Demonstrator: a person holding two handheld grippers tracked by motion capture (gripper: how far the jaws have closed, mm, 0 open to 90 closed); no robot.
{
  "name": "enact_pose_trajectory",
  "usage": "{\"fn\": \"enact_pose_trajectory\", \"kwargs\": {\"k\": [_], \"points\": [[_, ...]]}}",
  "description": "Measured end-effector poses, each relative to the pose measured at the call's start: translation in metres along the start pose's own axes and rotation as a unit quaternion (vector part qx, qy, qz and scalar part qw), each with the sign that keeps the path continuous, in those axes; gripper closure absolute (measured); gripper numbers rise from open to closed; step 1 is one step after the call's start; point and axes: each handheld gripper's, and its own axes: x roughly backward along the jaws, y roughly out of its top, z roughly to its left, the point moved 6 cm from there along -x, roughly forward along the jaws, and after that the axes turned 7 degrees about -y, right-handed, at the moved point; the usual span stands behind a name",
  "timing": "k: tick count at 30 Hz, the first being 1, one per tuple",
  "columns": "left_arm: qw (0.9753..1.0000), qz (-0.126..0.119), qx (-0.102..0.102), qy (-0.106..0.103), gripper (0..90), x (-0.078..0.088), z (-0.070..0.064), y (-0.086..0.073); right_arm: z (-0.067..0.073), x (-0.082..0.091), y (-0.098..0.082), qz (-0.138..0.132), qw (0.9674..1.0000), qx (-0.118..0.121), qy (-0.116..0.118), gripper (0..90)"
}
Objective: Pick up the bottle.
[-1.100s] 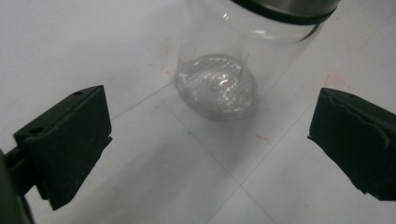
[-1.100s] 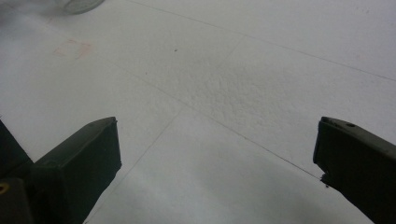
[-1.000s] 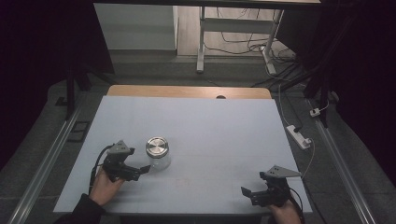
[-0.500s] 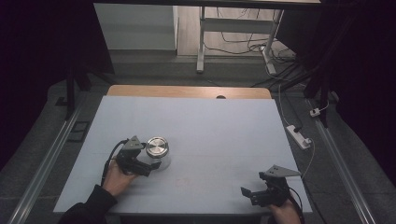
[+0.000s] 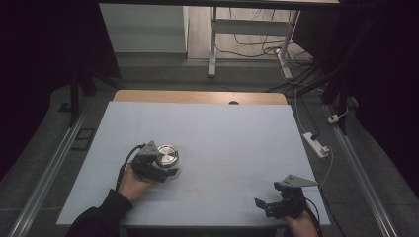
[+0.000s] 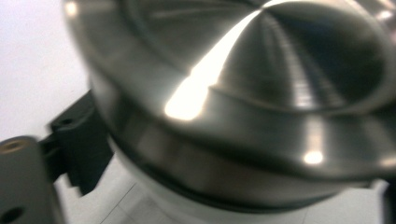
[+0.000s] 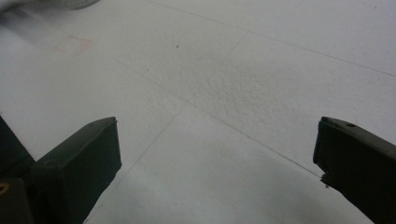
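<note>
A low jar with a shiny metal lid [image 5: 167, 154] stands on the white table [image 5: 222, 133], left of centre. My left gripper [image 5: 164, 167] reaches it from the left, and its jaws have just been closing with the jar between them. In the left gripper view the lid [image 6: 261, 84] looms very close and blurred. One black jaw lies against the jar's side under the lid's rim, and the left gripper [image 6: 233, 186] is shut on the jar. My right gripper [image 5: 262, 206] rests near the table's front right edge, pointing left. The right gripper [image 7: 215, 163] is open over bare table.
A white power strip [image 5: 316, 144] with its cable lies on the floor beside the table's right edge. A wooden strip [image 5: 197, 97] borders the far edge. A faint red square mark [image 7: 74, 44] is on the table ahead of the right gripper.
My left hand has moved right up to the jar and its jaws have closed around it. The right hand and gripper have stayed where they were.
</note>
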Motion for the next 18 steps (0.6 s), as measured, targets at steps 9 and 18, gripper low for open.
{"fn": "enact_pose_trajectory", "kwargs": {"k": [9, 18], "points": [[0.9997, 0.013, 0.002, 0.022, 15.0, 0.0012, -0.0021, 0.0014, 0.0006, 0.0004, 0.0, -0.001, 1.0, 0.0, 0.0, 0.8], [0.9996, 0.008, 0.008, 0.027, 15.1, 0.0077, -0.0019, 0.0052, 0.0005, 0.0005, 0.0002, -0.003, 1.0, 0.0, 0.0, 0.8]]}}
